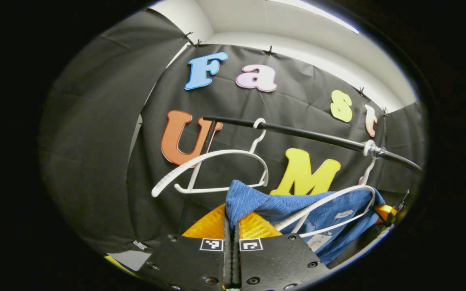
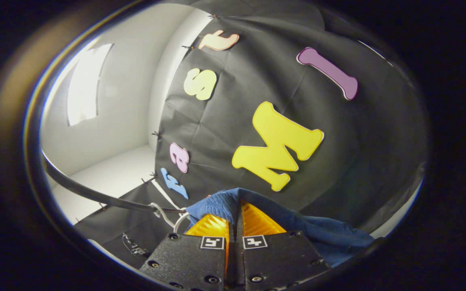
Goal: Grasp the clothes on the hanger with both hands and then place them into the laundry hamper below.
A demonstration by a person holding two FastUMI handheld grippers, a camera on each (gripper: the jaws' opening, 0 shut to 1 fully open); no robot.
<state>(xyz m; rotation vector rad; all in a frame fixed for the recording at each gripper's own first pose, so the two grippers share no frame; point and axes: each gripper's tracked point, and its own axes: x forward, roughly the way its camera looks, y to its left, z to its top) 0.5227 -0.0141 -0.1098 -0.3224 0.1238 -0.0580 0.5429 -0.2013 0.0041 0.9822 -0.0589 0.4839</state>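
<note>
A blue garment (image 1: 293,208) hangs on a white hanger (image 1: 338,210) from the black rail (image 1: 318,137). My left gripper (image 1: 231,220) is shut on one bunched shoulder of it, the cloth folded over the fingertips. In the right gripper view my right gripper (image 2: 235,212) is shut on another part of the blue garment (image 2: 322,234), which drapes away to the right. That other gripper (image 1: 384,212) shows at the garment's far end in the left gripper view. The hamper is out of sight.
An empty white hanger (image 1: 212,169) hangs on the rail to the left of the garment. The rail (image 2: 95,194) curves across the lower left of the right gripper view, with a white hanger hook (image 2: 168,218) by it. Booth walls stand close behind.
</note>
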